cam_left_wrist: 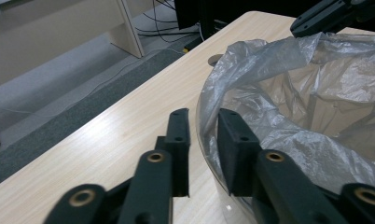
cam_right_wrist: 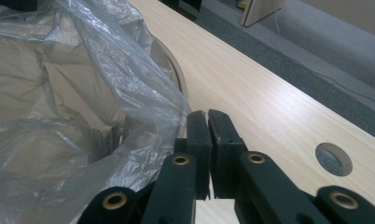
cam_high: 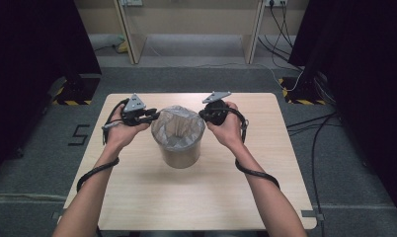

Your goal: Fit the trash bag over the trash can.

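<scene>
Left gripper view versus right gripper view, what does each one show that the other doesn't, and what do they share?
Left gripper view: the left gripper, jaws parted astride the bin's rim and the liner's edge, plus the right gripper at the far rim.
Right gripper view: that gripper's own jaws nearly together, a thin slit between them, right beside the liner's edge.
Both: the clear plastic liner in the bin, the wooden table with a round hole, and grey carpet.

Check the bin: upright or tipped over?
Upright. The bin stands on its base on the table, mouth upward, with the plastic liner draped over its rim.
</scene>
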`<state>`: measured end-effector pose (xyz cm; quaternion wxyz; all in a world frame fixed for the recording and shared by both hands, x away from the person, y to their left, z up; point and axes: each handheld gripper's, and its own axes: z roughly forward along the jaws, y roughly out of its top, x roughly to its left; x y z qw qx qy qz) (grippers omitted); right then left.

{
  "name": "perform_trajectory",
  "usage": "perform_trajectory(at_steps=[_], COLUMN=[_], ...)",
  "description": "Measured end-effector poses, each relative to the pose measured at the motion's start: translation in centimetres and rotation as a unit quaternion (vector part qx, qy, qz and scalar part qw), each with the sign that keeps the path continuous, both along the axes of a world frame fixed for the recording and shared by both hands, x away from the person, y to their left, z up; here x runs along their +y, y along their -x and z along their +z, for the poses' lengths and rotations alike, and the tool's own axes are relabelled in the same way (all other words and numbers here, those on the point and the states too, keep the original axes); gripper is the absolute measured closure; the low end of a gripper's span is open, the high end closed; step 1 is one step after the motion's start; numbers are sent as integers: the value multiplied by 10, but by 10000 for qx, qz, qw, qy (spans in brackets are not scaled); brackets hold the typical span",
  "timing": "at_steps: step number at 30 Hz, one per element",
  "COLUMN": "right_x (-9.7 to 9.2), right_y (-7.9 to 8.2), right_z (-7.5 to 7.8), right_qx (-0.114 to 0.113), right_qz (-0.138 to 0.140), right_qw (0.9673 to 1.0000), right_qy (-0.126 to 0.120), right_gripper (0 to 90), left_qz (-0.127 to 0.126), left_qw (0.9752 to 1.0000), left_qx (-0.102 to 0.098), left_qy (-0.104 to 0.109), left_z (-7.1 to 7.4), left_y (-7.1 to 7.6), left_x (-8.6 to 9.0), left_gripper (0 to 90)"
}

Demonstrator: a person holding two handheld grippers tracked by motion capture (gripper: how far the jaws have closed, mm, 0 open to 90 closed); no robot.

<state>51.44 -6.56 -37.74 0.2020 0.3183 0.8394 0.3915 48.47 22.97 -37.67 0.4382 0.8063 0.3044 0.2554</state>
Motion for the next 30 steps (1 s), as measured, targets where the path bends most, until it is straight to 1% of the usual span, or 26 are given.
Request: perform_trajectory(at_steps=[2, 4, 7, 10, 15, 19, 20, 21, 23, 26, 27, 28, 30], right_x=[-1, -2, -3, -2, 2, 8, 9, 10, 11, 10, 10, 9, 8], right_y=[1, 1, 1, 3, 5, 5, 4, 4, 3, 1, 0, 0, 0], right_z=[3, 7, 14, 20, 26, 27, 27, 26, 23, 19, 18, 17, 16], right_qx=[-38, -87, -181, -260, -312, -277, -252, -217, -140, -55, -40, -5, 7], right_qz=[-61, -85, -118, -95, 86, 294, 337, 368, 443, 438, 450, 437, 422], right_qw=[10000, 9999, 9997, 9994, 9989, 9984, 9984, 9985, 9986, 9989, 9989, 9989, 9990], right_qy=[-18, -59, -128, -183, -327, -386, -372, -355, -270, -151, -139, -142, -146], right_gripper=[807, 781, 729, 685, 638, 629, 630, 635, 665, 769, 810, 845, 885], left_qz=[-20, -15, 0, 8, 64, 73, 68, 77, 74, 60, 47, 56, 52], left_qw=[10000, 10000, 10000, 10000, 9999, 9998, 9997, 9998, 9997, 9996, 9995, 9996, 9996], left_qx=[17, 23, 18, -10, -41, -51, -106, -61, -65, -54, -99, -55, -60], left_qy=[-17, -37, -35, -79, -125, -181, -202, -185, -207, -257, -300, -265, -263], left_z=[-1, -1, -2, -1, 0, 0, 0, 0, 0, 0, 0, 0, 0], left_y=[-2, -3, -4, -4, -5, -7, -8, -8, -10, -12, -13, -13, -14], left_x=[-1, -2, -3, -3, -3, -4, -5, -6, -7, -10, -10, -11, -12], left_gripper=[825, 854, 874, 882, 887, 888, 888, 888, 889, 889, 889, 889, 890])
